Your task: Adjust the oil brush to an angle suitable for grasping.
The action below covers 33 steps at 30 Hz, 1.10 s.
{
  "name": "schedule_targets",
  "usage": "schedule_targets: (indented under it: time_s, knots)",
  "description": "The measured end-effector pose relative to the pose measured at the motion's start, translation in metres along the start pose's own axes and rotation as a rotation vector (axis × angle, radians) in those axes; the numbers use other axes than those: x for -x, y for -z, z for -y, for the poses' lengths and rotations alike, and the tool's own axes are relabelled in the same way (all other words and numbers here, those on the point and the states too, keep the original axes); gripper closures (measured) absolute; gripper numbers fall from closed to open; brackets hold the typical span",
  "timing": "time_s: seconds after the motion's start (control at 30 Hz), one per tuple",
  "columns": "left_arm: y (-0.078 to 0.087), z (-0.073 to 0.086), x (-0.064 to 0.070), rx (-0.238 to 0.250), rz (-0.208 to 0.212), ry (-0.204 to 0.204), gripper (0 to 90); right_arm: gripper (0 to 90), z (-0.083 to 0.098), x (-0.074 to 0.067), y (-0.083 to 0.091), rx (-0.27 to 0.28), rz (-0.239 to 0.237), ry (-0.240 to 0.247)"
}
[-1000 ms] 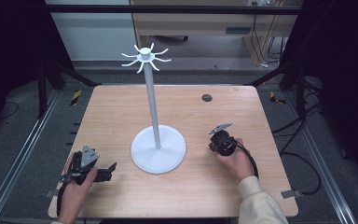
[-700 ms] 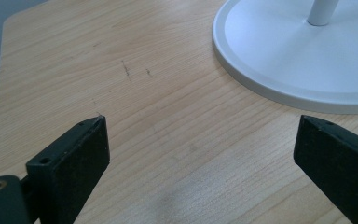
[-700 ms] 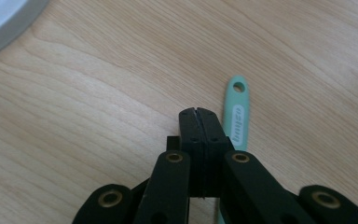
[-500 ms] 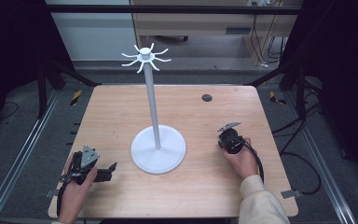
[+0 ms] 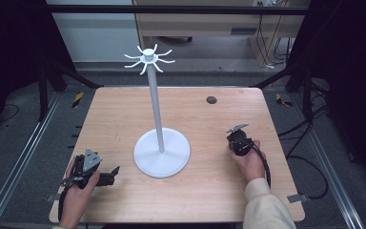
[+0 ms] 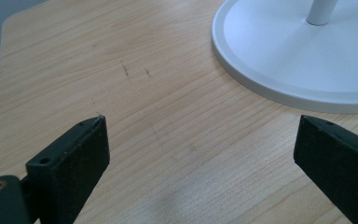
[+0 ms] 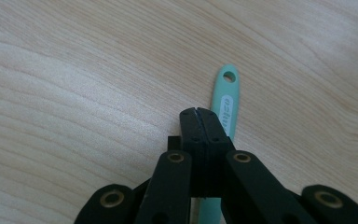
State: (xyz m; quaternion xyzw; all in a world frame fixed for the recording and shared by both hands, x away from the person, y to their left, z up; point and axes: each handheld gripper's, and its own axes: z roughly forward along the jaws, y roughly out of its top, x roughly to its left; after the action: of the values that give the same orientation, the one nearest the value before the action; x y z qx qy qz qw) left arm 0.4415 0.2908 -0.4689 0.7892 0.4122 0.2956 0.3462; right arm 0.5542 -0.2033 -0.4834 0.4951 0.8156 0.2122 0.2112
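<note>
On the light wood-grain desk (image 5: 124, 114) w/ rounded corners, a tall white stand (image 5: 156, 119) rises from a round white base approx. mid-desk, topped by a ring of curved white hooks. A small dark round grommet (image 5: 211, 99) sits in the desk top near the far edge, right of the pole. Room: grey floor around the desk, metal rails (image 5: 19, 162) along both sides, black frame bars overhead & at the sides, a pale wooden cabinet (image 5: 195, 19) at the back w/ cables hanging beside it, more cable loose on the floor at right.

Left gripper (image 5: 106, 178) rests low at the near-left corner in the person's left hand, pointing toward the stand's base; in the left gripper view its jaws stand wide apart, released, bare wood between them, base rim (image 6: 279, 93) just ahead at upper right.

Right gripper (image 7: 199, 116) is right of the base, held in the right hand w/ a cream sleeve. In the right gripper view its jaws are clenched together, tips pointing down at the desk. A mint-green plastic handle w/ a hanging hole (image 7: 227, 105) lies flat on the wood just beside & partly under the jaws; cannot tell if it is pinched.
</note>
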Motion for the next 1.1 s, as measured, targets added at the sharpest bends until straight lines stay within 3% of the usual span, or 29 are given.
schedule_targets:
  time_s: [0.13, 0.33, 0.6, 0.8, 1.1]
  knots:
    - [0.0, 0.0, 0.0, 0.0, 0.001, 0.0, 3.0, 90.0, 0.0, 0.003, 0.004, 0.006, -0.017, -0.028]
    - [0.0, 0.0, 0.0, 0.001, 0.003, 0.003, 3.0, 86.7, 0.001, 0.012, 0.03, 0.035, -0.041, -0.102]
    - [0.0, 0.0, -0.001, 0.003, -0.003, 0.016, 2.9, 75.0, 0.012, 0.022, 0.042, -0.043, -0.067, -0.152]
    - [-0.001, 0.0, -0.002, -0.001, -0.008, 0.021, 2.9, 64.4, 0.014, 0.025, 0.041, -0.098, -0.062, -0.155]
    - [0.0, 0.0, -0.001, 0.004, 0.0, 0.019, 2.9, 64.1, 0.015, 0.018, 0.034, -0.195, -0.067, -0.101]
